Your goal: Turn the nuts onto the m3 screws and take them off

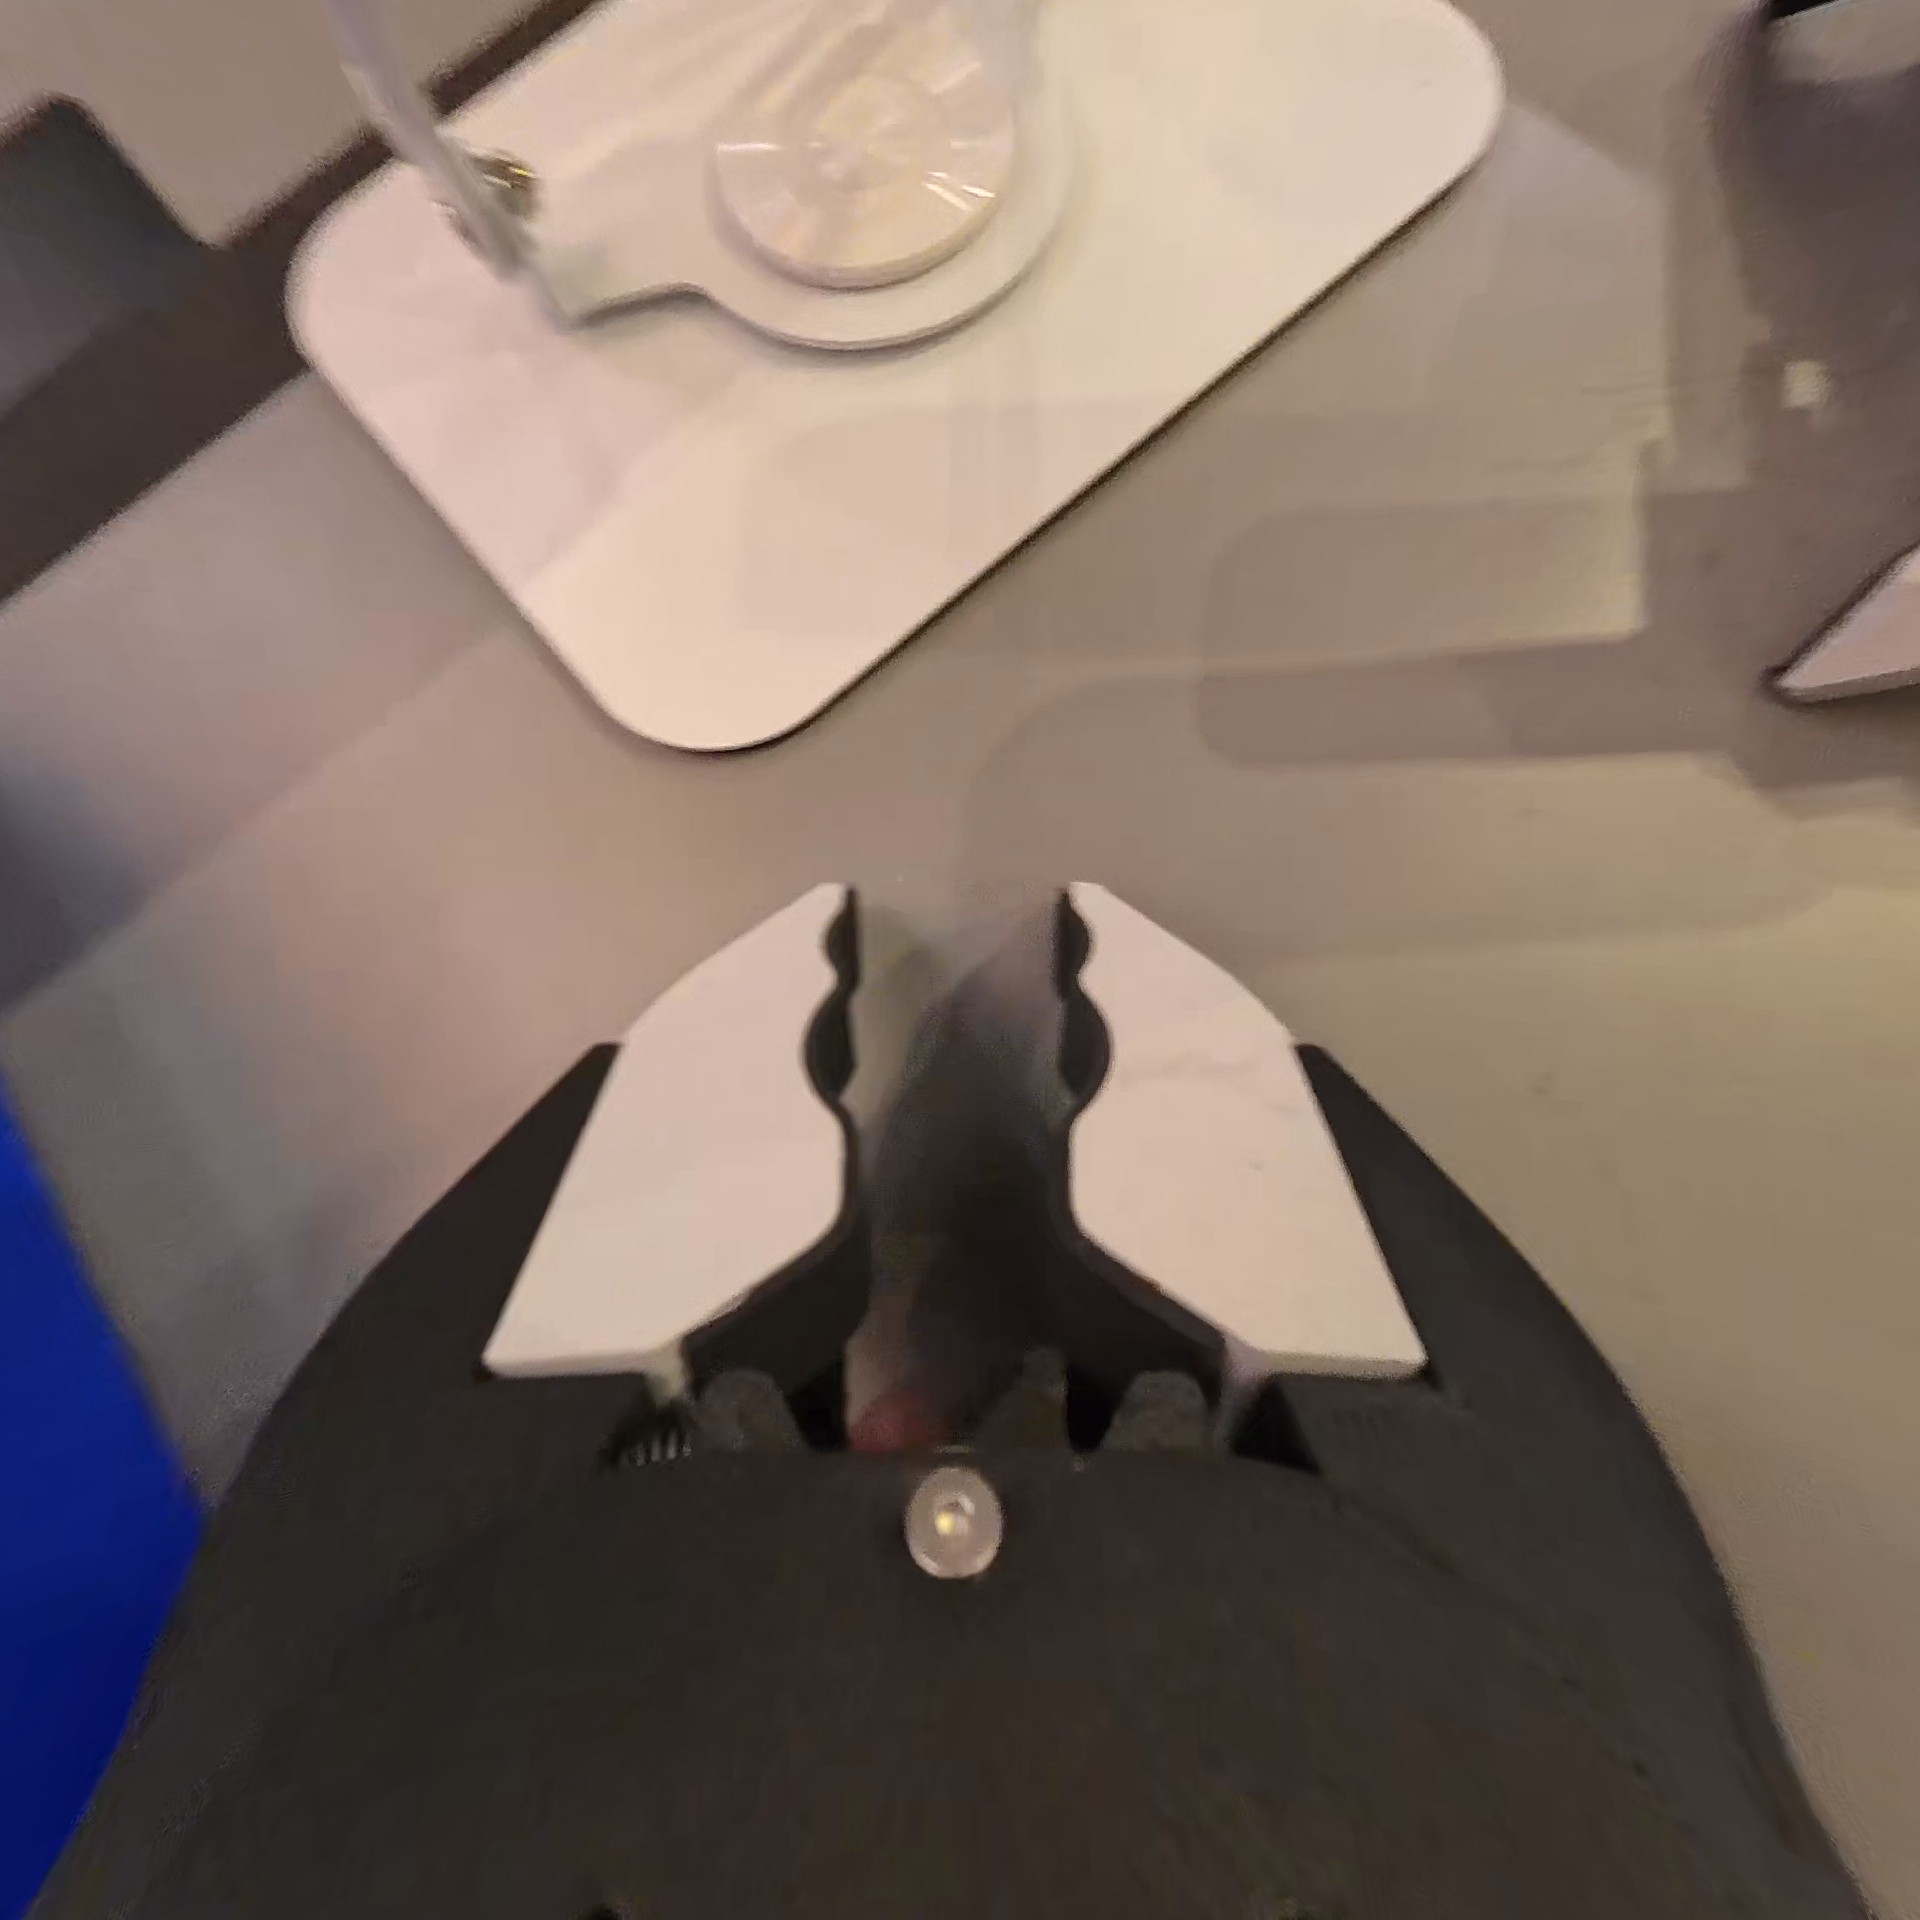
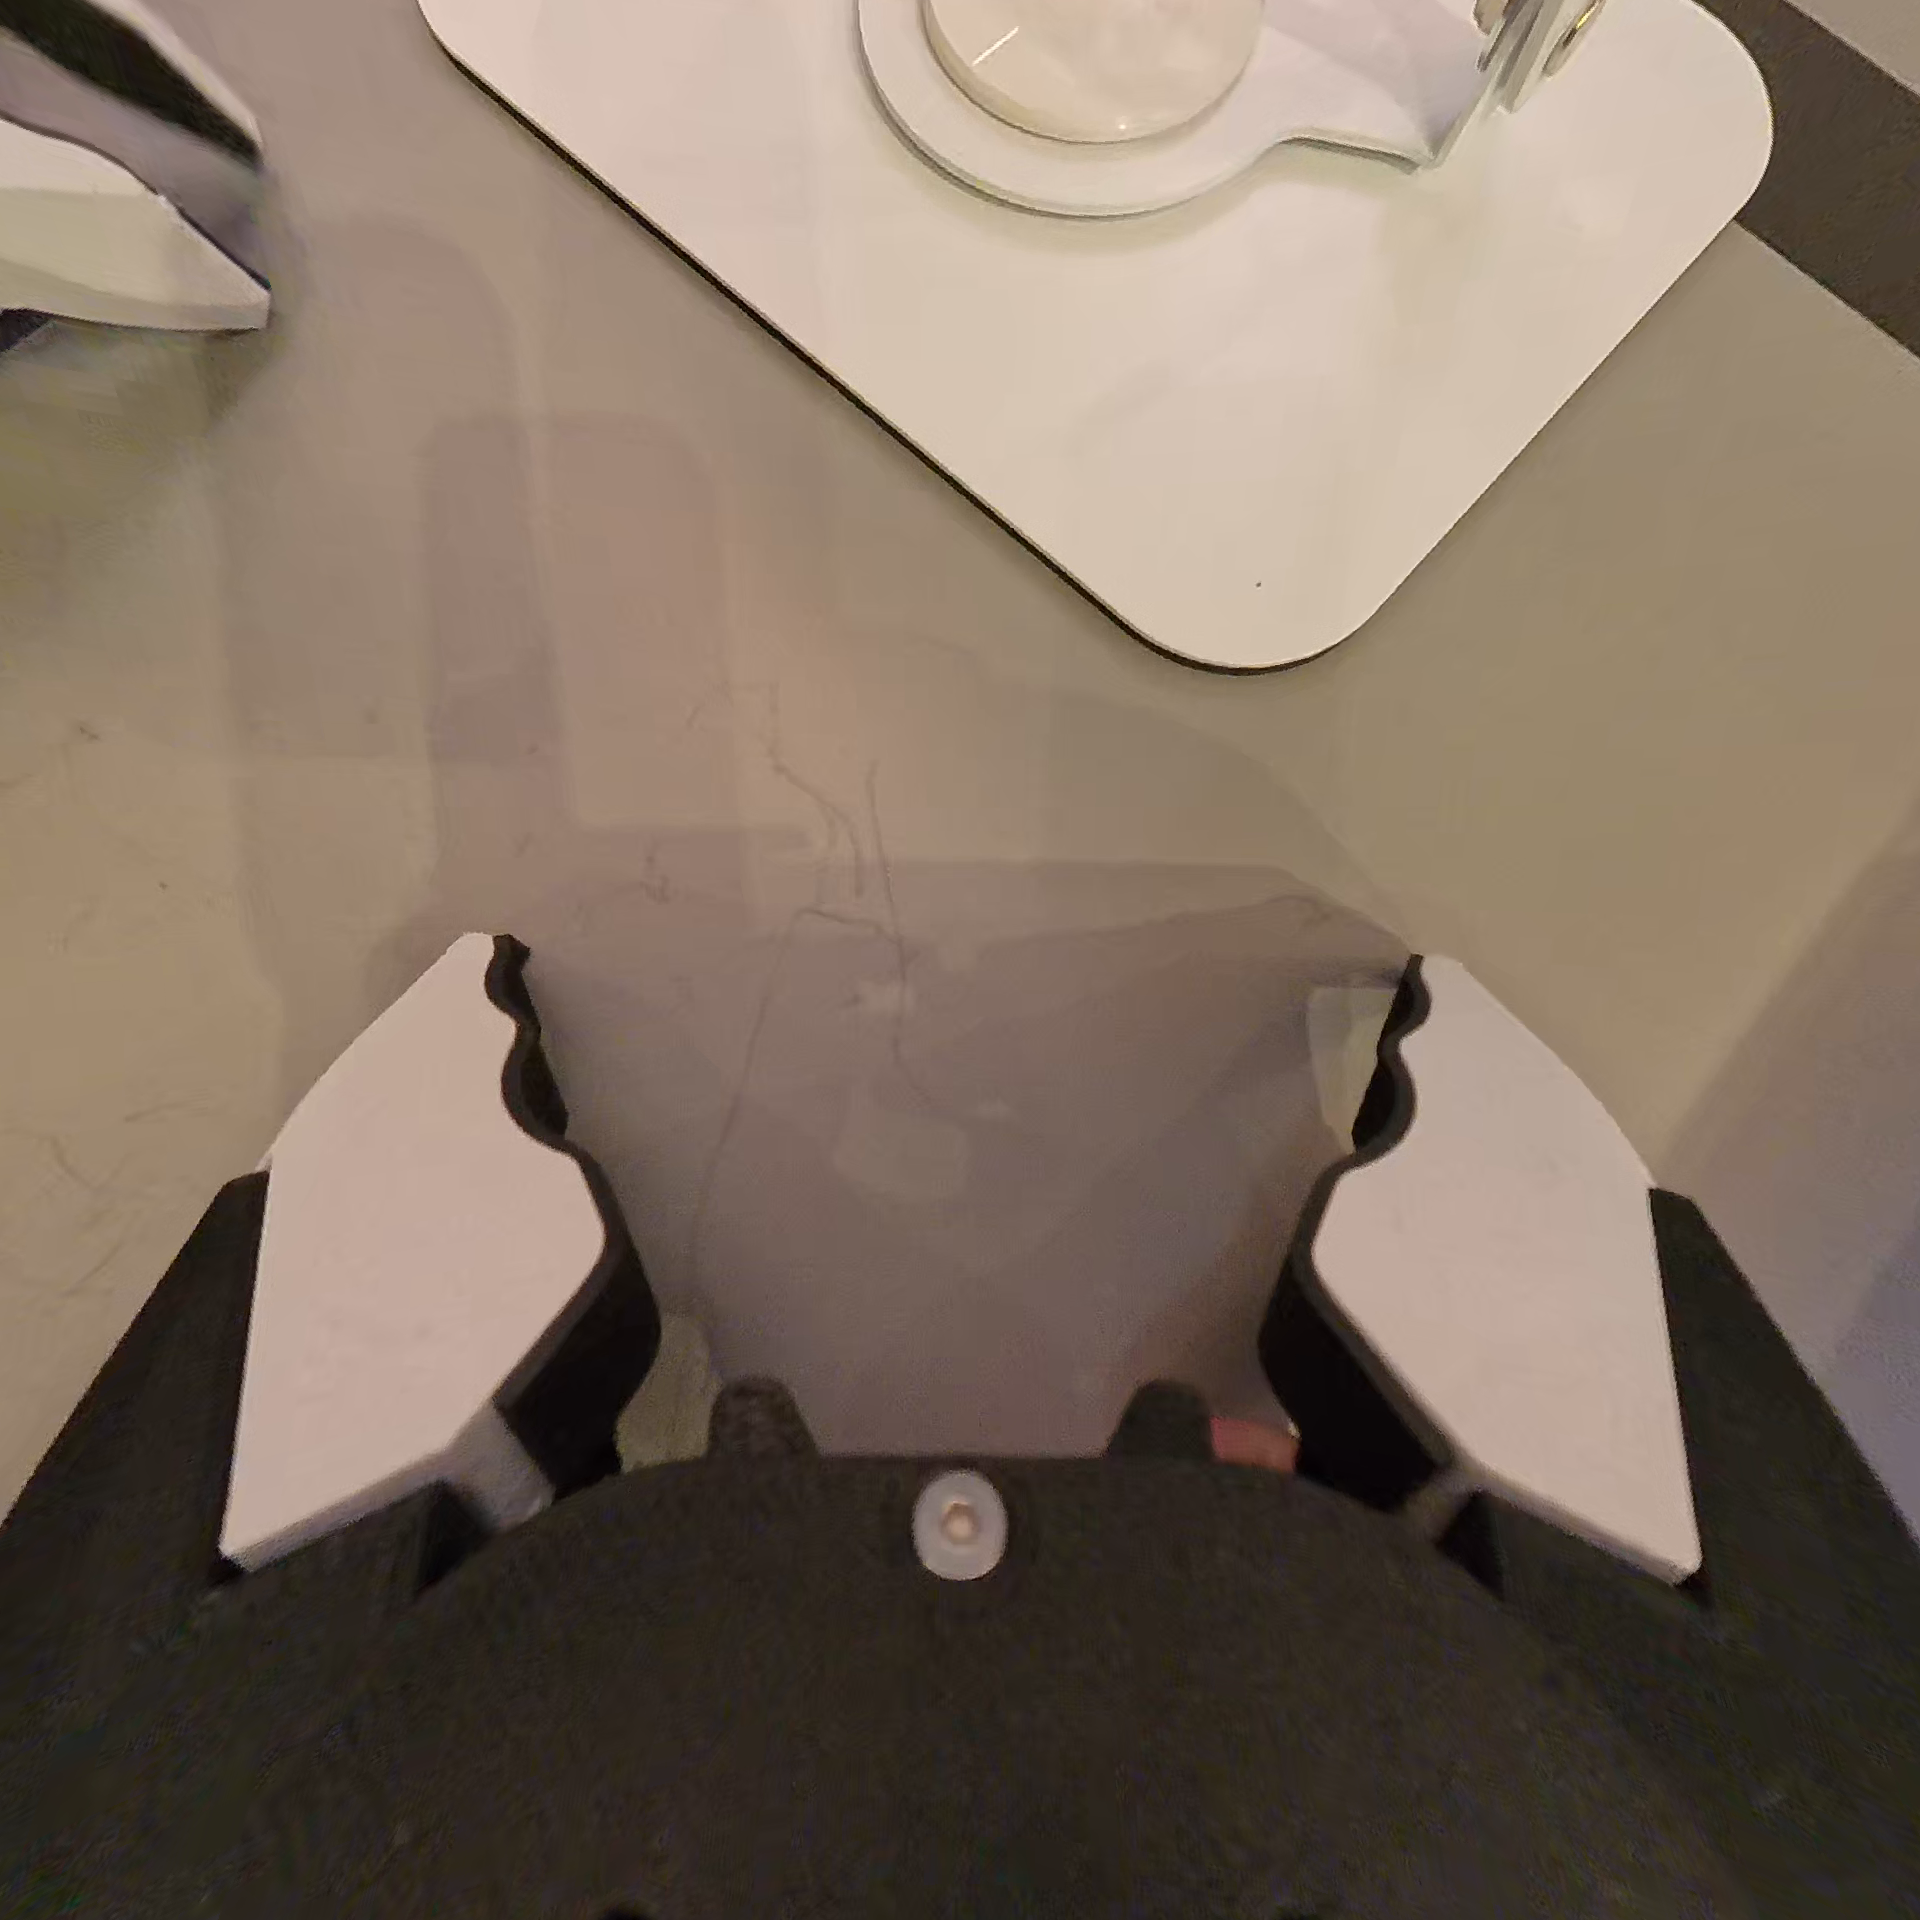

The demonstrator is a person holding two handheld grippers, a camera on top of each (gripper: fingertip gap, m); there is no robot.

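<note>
Your left gripper [image 1: 957, 904] hangs over the bare grey worktop [image 1: 1351, 1039] with its two white, black-edged fingers [image 1: 727, 1122] drawn close, only a narrow gap left between the tips, and nothing sits in that gap. This view is blurred. Your right gripper [image 2: 951, 951] stands wide open, its white fingers [image 2: 416, 1226] well apart, and it too holds nothing; only the worktop [image 2: 312, 675] shows between them.

Ahead of both grippers lies a white rectangular mat with rounded corners and a dark rim [image 1: 831, 540], flat on the worktop near its far edge. On the mat's far half stands a clear acrylic fixture: a round transparent base [image 1: 883, 218] with a flat tab leading to an upright clear plate [image 1: 457, 156]. A small metallic screw with a nut [image 1: 504, 171] sticks out of that upright plate, well apart from both grippers. In the right wrist view the same mat [image 2: 1195, 364], base [image 2: 1081, 94] and upright plate [image 2: 1496, 52] appear, with the metal fastener [image 2: 1569, 36] at the top edge of the frame; you cannot tell how far the nut is threaded on.

The tip of your left gripper also shows at the right view's upper left corner [image 2: 125, 239].
</note>
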